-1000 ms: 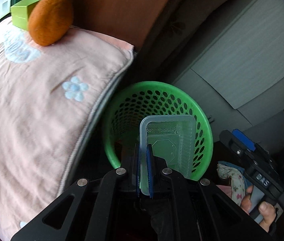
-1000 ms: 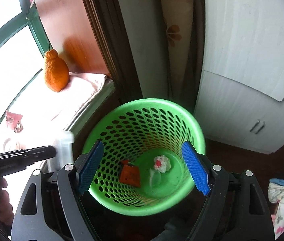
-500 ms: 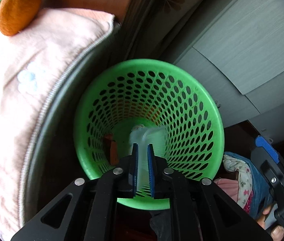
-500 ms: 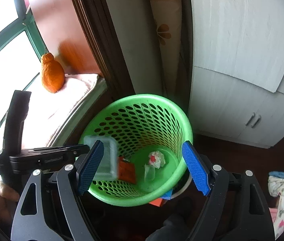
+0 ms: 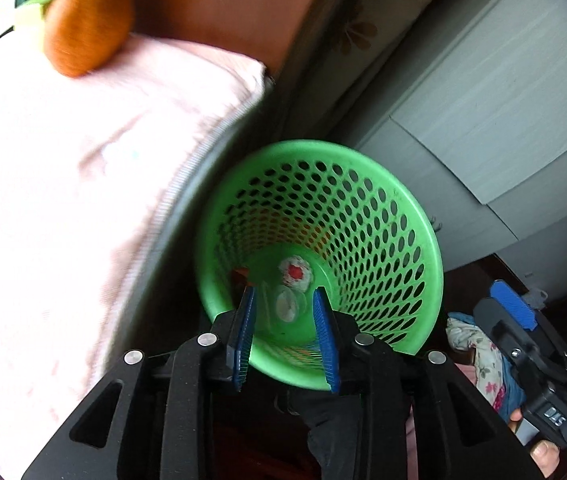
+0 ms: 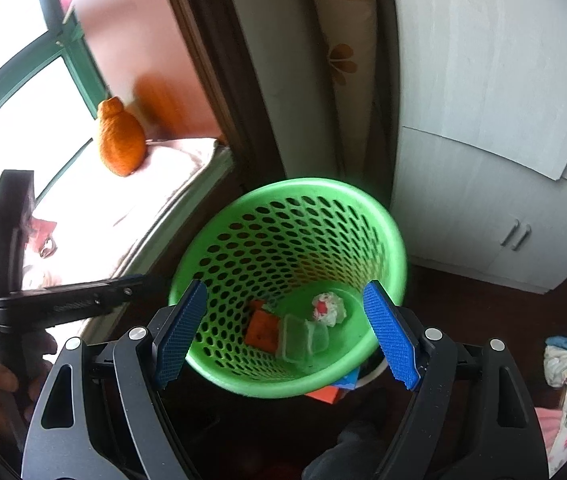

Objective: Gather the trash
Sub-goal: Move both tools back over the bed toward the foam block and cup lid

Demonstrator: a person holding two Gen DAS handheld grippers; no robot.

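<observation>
Left gripper (image 5: 285, 312): above green basket (image 5: 423, 240), jaws just opening, nothing between them. Clear plastic box (image 6: 297, 338): inside basket on bottom, beside orange wrapper (image 6: 261, 330) and crumpled paper ball (image 6: 328, 308). Right gripper (image 6: 285, 312): jaws wide apart, empty, over basket rim.

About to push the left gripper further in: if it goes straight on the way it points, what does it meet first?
Probably the clear plastic tray lying at the bottom of the green bin. The left gripper is open with nothing between its fingers, aimed down into the bin; depth is hard to judge.
</observation>
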